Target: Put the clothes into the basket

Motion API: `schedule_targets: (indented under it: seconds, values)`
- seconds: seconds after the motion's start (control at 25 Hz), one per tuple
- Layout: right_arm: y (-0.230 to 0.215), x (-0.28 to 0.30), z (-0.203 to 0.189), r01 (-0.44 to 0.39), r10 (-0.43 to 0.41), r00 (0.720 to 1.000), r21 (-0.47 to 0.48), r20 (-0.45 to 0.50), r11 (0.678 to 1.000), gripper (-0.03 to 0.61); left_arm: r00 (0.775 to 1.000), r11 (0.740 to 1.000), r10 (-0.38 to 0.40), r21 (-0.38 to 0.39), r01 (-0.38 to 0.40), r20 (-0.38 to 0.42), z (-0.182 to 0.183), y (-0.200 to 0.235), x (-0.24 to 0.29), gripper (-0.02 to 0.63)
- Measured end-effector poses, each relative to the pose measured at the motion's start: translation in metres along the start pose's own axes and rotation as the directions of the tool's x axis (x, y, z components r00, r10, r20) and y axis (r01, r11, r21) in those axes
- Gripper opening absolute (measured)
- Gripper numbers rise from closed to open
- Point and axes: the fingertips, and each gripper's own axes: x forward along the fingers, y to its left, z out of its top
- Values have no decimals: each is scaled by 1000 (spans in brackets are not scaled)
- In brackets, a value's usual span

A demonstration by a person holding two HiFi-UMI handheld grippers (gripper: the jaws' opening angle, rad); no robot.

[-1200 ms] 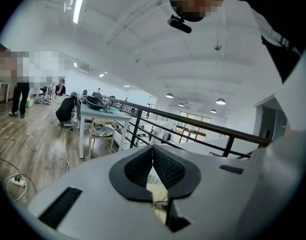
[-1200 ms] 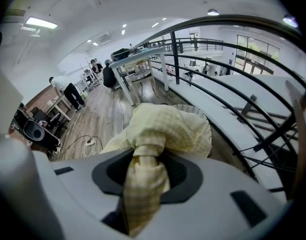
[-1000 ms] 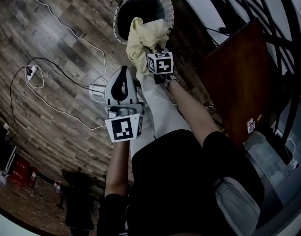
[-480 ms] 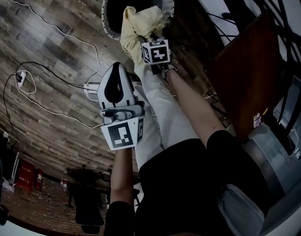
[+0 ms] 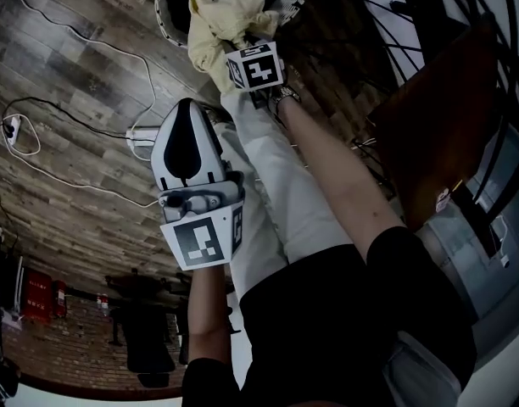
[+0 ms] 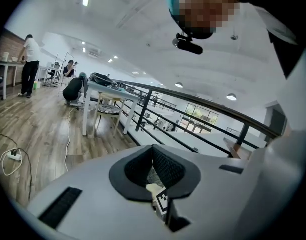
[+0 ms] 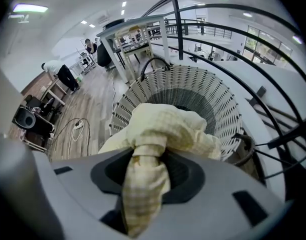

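Note:
A white wicker basket (image 5: 164,19) stands on the wooden floor at the top of the head view. My right gripper (image 5: 242,47) hangs over its near rim, pointing steeply down, shut on a bunched pale yellow checked cloth (image 5: 215,22). In the right gripper view the cloth (image 7: 160,129) is knotted between the jaws, which have just been opening slightly, above the basket's mouth (image 7: 213,99). My left gripper (image 5: 185,108) sits lower in the view and nearer the body, its pads (image 6: 163,166) meeting at the tip with nothing between them.
White cables and a power strip (image 5: 136,134) lie on the floor left of the basket. A brown wooden board (image 5: 429,134) and black railing (image 7: 178,29) stand to the right. The person's white trouser leg (image 5: 276,193) runs beneath both grippers. People and tables (image 6: 98,91) are far off.
Both grippers have sunk. The basket has slid toward the top edge of the head view, and the yellow cloth now hangs lower, over the basket's near rim.

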Motion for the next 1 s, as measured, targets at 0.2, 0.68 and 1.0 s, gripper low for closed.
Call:
schedule_targets:
  seconds: [0.2,0.68,1.0]
  values:
    - [5,17,-15,-30,30,999,-10,-33,999,164,1000,1000,7,-17,-7,6,-7,6,11,14]
    - [-2,17,-30,-38,34,993,-39,-109,999,300,999,1000,13,-7,-13,31,6,7,16,14]
    - [-4,-16,-22,-5,5,1000,-32,-7,999,359,999,1000,5,1,-5,48,7,1,-7,14]
